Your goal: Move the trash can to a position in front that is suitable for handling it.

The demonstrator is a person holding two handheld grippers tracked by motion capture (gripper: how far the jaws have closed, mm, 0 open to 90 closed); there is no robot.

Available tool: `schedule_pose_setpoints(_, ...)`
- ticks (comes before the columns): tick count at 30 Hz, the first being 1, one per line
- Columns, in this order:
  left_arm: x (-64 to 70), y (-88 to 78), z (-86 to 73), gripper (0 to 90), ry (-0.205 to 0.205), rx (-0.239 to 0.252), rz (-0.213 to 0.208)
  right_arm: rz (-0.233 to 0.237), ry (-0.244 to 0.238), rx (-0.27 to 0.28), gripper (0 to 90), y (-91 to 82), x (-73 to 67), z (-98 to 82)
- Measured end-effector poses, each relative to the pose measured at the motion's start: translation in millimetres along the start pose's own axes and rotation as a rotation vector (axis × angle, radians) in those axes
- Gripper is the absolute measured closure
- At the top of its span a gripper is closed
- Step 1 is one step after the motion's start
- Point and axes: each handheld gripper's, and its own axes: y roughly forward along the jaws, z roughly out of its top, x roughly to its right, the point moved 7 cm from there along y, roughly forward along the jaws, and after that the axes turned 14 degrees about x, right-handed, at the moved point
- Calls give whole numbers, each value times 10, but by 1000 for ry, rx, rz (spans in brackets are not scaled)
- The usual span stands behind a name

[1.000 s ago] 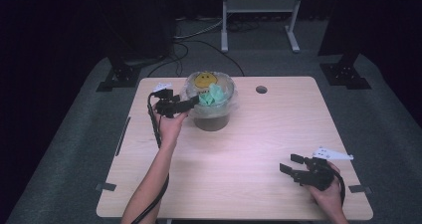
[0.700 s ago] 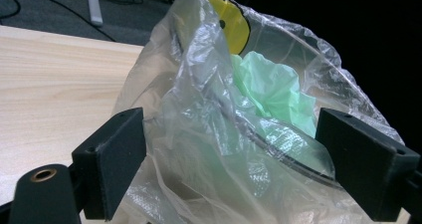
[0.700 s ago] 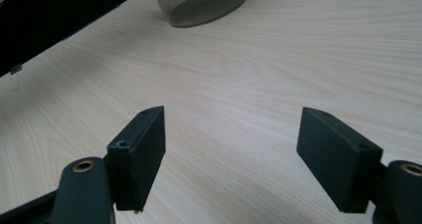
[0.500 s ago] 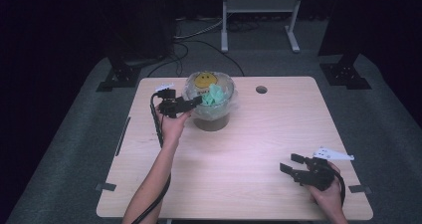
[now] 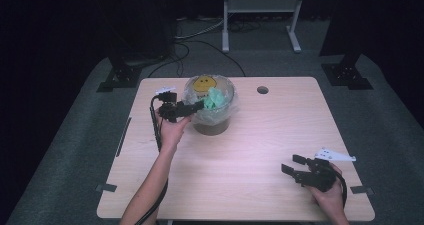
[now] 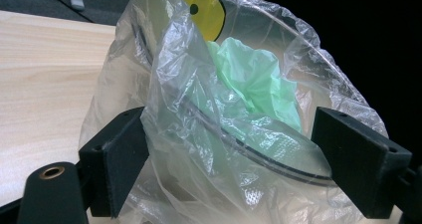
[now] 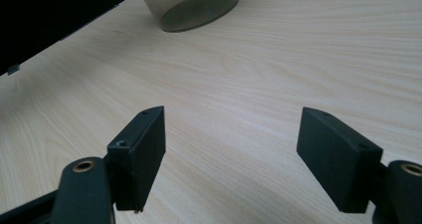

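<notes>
**Left claw straddles the bag's edge at the bin**

Dark floor and black stands ring a pale wooden counter in the high view. Toward the upper left of that counter stands a small round bin lined with a clear plastic bag, the bag's rim folded out over the bin's top.

Left claw sits at the bin's left side in the high view, its tips reaching over the rim. In the left gripper view a loose fold of the clear plastic bag rises between the two black jaws, together with the curved rim of the bin. The jaws have just been closing a little, yet they stand spread: the left jaw lies against the film, the right one stands just beside it, and the pads do not pinch it.

Inside the bag lies a crumpled green film, bunched near the middle. Behind it, against the far wall, stands a yellow disc with a smiley face; its dark eye spot shows at the top of the left gripper view.

Right claw rests low at the lower right of the counter, well apart from the bin, jaws spread wide with bare wood between them. The bin's dark base shows at the top of the right gripper view.
</notes>
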Motion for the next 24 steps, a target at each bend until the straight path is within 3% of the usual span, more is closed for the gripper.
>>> schedule_pose_setpoints(15,205,-421,-227,148,-24,3,-49,2,5,6,265,1,-22,5)
schedule_pose_setpoints(24,297,-617,-321,148,-19,-2,-57,6,5,-2,265,25,-35,-13)
